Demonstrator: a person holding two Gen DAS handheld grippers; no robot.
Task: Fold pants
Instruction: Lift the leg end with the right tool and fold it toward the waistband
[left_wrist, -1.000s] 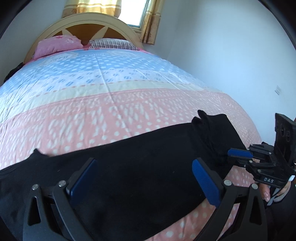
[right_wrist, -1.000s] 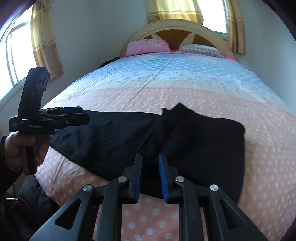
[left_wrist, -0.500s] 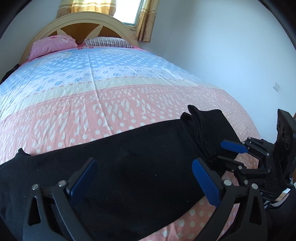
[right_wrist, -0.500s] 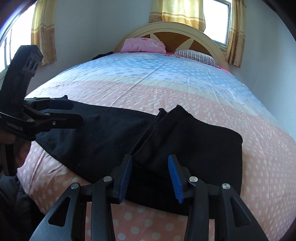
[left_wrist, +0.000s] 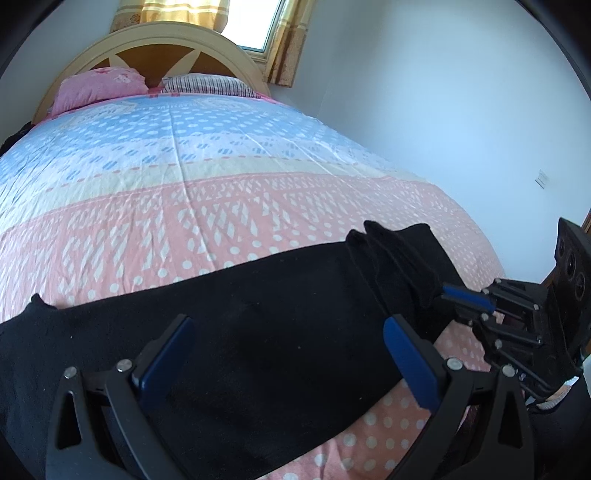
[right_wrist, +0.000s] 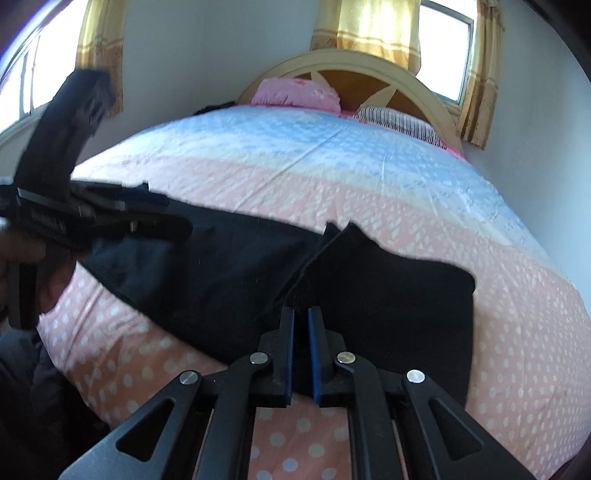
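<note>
Now the black pants (right_wrist: 229, 273) are lying stretched across the near edge of the bed (left_wrist: 207, 206), one end already doubled over, ready for folding. The right gripper (right_wrist: 301, 325) has just been closing, pinching that doubled edge; the left gripper (left_wrist: 284, 343) is hovering wide open above the cloth, holding nothing.

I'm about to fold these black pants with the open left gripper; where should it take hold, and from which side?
Grip the near hem edge of the black pants, coming in low from the foot of the bed. The fabric lies flat, so only that edge offers a lip to pinch. The left gripper hangs open above it, while the right gripper appears already shut on the same edge at the folded end.
</note>
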